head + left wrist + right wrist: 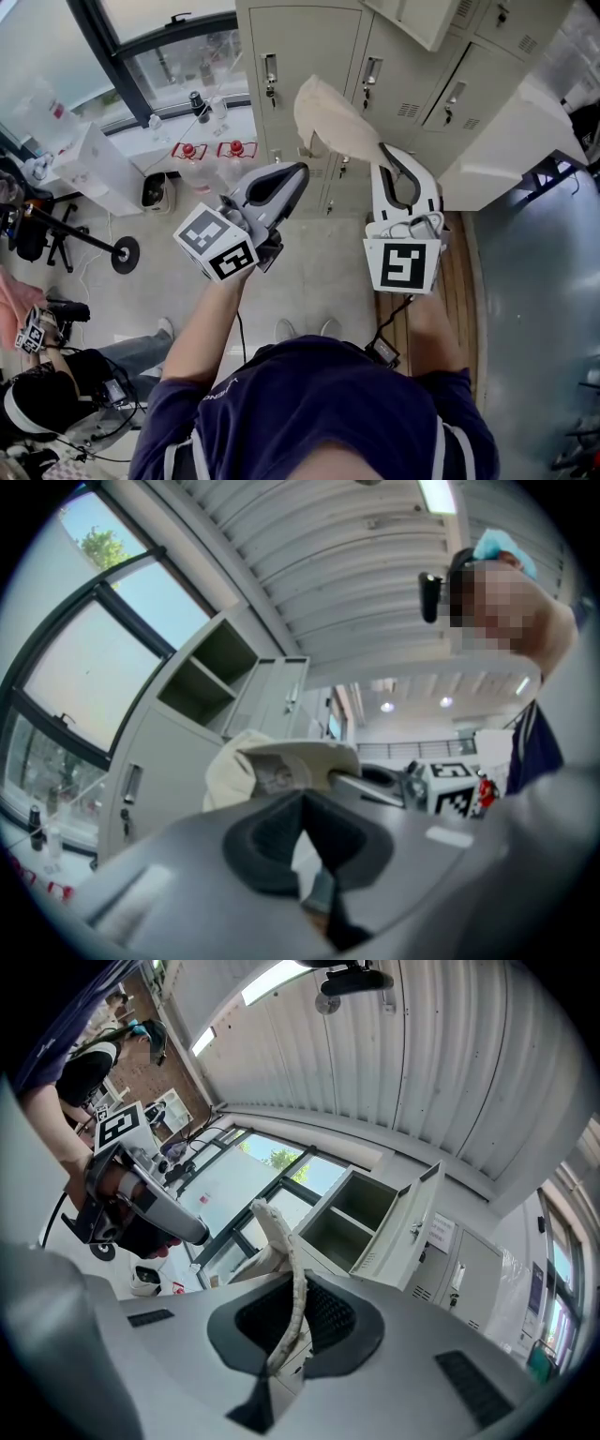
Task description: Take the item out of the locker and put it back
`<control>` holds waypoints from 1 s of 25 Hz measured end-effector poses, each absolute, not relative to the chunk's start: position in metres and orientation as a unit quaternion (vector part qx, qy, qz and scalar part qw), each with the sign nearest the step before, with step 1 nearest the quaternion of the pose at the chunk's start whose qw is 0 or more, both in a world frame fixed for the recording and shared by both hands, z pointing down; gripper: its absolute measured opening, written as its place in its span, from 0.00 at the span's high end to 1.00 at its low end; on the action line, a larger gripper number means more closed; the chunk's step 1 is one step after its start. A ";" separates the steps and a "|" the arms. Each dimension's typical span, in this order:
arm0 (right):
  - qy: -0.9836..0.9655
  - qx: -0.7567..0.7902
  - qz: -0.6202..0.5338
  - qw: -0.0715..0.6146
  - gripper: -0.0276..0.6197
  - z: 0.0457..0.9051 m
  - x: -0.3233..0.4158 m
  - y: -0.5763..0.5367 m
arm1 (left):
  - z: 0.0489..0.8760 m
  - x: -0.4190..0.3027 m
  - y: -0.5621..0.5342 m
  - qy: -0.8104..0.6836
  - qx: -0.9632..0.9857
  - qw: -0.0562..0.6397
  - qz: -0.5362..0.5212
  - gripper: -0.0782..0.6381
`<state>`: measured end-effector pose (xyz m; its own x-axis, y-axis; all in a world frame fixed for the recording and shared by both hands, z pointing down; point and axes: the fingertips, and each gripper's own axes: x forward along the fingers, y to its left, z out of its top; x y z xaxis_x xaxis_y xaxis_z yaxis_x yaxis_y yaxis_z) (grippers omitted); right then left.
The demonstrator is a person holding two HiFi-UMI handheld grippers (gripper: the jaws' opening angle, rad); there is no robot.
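Note:
A cream cap (333, 117) hangs in the air in front of the beige lockers (403, 84). My right gripper (385, 152) is shut on its brim; in the right gripper view the brim's edge (284, 1252) runs up from between the closed jaws. My left gripper (299, 172) is just left of the cap, its jaws together with nothing between them. In the left gripper view the cap (281, 761) sits just beyond that gripper's tip (302, 803). An open locker compartment (352, 1218) with its door (412, 1227) swung out shows in the right gripper view.
An open locker door (511, 141) juts out at the right. A window sill with bottles (211, 148) lies at the left, a white box (94, 169) and a stand (122, 253) below it. A seated person (56, 384) is at the lower left.

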<state>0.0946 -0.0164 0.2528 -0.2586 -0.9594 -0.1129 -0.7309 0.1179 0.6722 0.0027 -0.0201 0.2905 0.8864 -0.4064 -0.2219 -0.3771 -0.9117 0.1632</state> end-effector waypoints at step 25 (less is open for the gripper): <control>-0.667 0.622 -0.372 0.172 0.92 0.192 0.077 -0.048 | 0.267 -0.020 -0.045 -0.173 0.977 0.014 -0.120 0.89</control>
